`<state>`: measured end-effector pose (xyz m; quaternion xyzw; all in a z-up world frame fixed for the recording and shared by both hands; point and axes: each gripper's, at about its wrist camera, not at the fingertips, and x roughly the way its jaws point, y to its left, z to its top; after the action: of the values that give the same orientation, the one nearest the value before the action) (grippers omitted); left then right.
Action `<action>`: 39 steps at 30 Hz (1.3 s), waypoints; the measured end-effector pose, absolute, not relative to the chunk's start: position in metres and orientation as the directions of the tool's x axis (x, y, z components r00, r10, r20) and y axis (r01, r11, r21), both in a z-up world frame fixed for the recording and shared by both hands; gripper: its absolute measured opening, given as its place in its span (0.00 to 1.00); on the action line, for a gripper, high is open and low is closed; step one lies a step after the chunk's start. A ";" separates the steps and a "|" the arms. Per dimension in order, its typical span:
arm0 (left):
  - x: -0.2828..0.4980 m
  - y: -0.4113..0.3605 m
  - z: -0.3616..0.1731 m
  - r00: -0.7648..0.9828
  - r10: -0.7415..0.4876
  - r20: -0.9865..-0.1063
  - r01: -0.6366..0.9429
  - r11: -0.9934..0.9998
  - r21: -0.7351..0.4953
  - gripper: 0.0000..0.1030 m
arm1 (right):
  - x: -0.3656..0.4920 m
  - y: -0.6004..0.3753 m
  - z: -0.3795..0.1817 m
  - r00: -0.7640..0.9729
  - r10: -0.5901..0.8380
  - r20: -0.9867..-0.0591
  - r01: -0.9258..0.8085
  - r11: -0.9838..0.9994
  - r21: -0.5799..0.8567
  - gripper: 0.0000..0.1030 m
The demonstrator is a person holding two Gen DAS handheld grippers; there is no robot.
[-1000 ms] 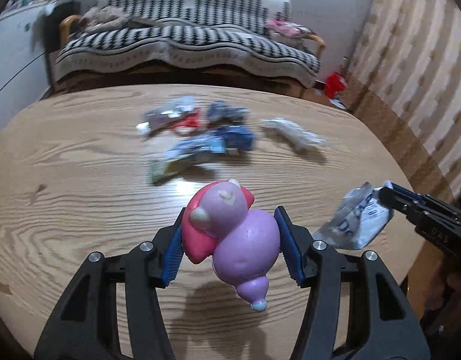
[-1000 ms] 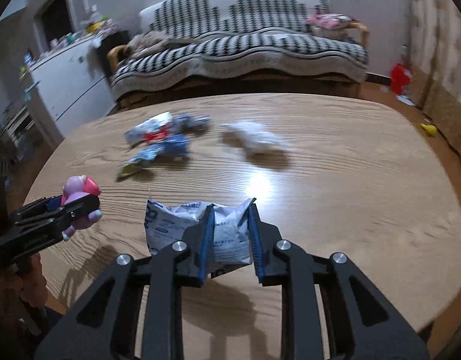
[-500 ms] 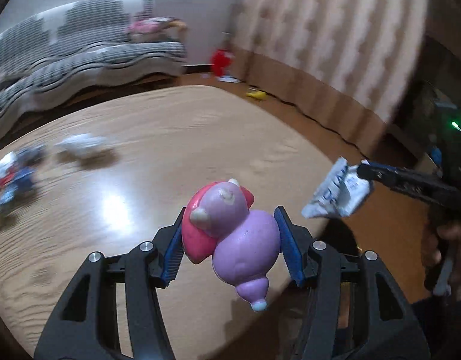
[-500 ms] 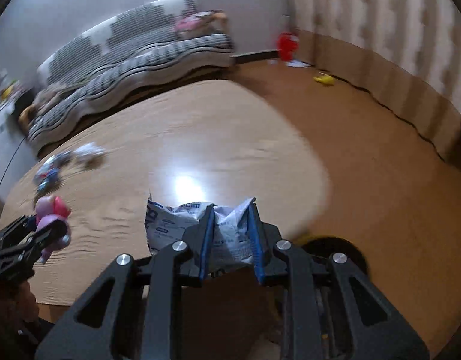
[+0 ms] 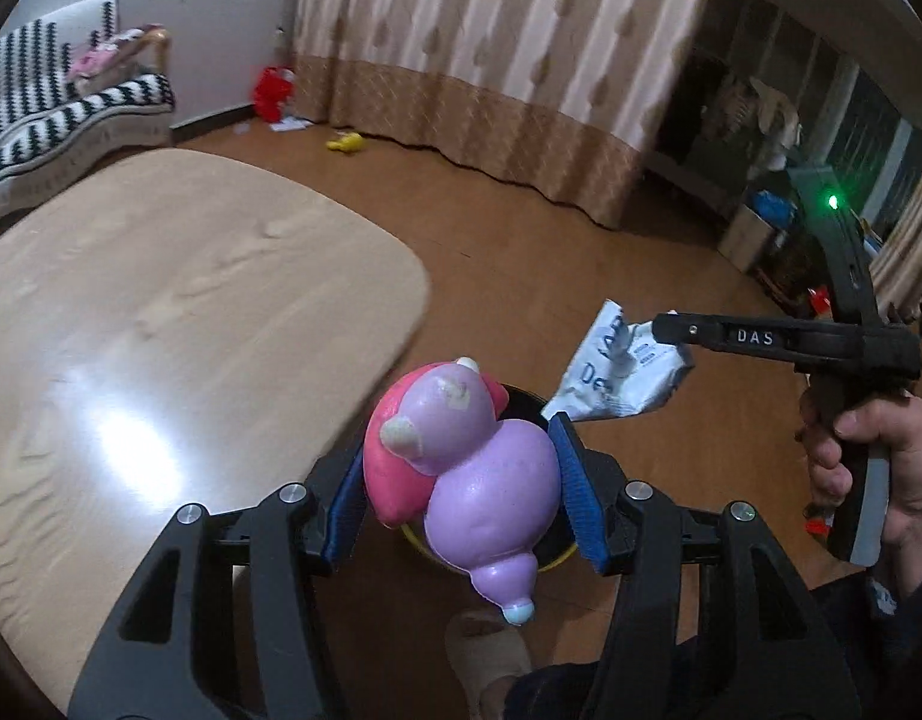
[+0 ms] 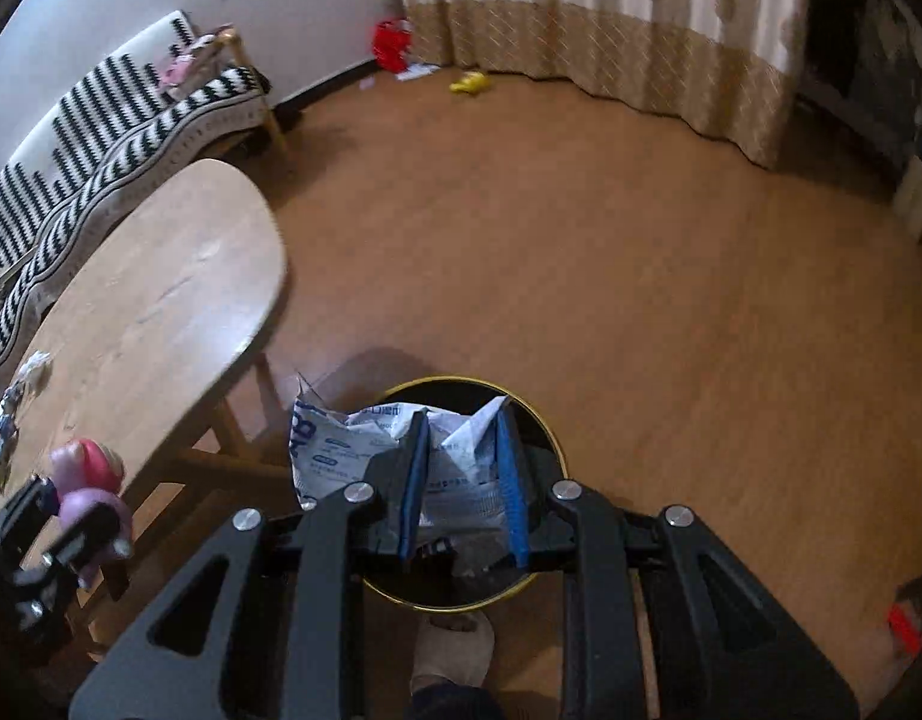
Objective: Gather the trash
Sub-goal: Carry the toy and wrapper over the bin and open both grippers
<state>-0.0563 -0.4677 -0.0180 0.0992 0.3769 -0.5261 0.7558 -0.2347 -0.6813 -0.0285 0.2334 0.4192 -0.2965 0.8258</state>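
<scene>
Table (image 5: 161,276) now leftward, wooden floor (image 6: 580,276) ahead.

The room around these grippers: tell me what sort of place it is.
Most likely a home living room: a sofa with a striped black-and-white cover, a wooden table, floor-length curtains, and small toys lying on the wood floor.

Both tongs clamped on loads, angled downward.
Left tongs (image 5: 461,480): blue pads (image 5: 571,501) pressed on either side of a pink-and-purple squishy toy (image 5: 466,468), jaws moderately spread. Right tongs (image 6: 463,474): jaws narrow, pinching a crumpled white wrapper (image 6: 365,444). A bare hand (image 5: 880,468) grips the right tool's handle; a slippered foot (image 6: 455,648) shows below.
</scene>
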 end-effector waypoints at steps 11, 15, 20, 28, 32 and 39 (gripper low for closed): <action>-0.067 -0.508 -0.042 0.115 -0.701 -0.704 0.872 0.411 -0.266 0.54 | -0.222 -0.685 -0.029 0.468 -0.276 -0.840 0.675 0.725 0.139 0.22; -0.071 -0.515 -0.041 0.110 -0.701 -0.704 0.872 0.408 -0.270 0.54 | -0.219 -0.684 -0.029 0.464 -0.274 -0.842 0.677 0.723 0.138 0.28; -0.072 -0.518 -0.044 0.096 -0.697 -0.710 0.875 0.399 -0.274 0.54 | -0.220 -0.681 -0.023 0.478 -0.300 -0.826 0.682 0.719 0.134 0.68; -0.080 -0.536 -0.059 0.057 -0.680 -0.731 0.888 0.369 -0.273 0.58 | -0.225 -0.681 -0.018 0.488 -0.314 -0.814 0.693 0.706 0.143 0.72; -0.085 -0.549 -0.067 0.050 -0.675 -0.736 0.893 0.360 -0.269 0.85 | -0.226 -0.682 -0.017 0.488 -0.323 -0.811 0.699 0.701 0.142 0.74; -0.083 -0.542 -0.057 0.062 -0.700 -0.712 0.889 0.362 -0.278 0.88 | -0.224 -0.682 -0.014 0.497 -0.332 -0.802 0.704 0.694 0.149 0.74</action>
<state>-0.0835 -0.5416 -0.0565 0.1171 0.4047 -0.5523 0.7194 -0.2238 -0.6824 -0.0142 0.2368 0.3934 -0.3113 0.8320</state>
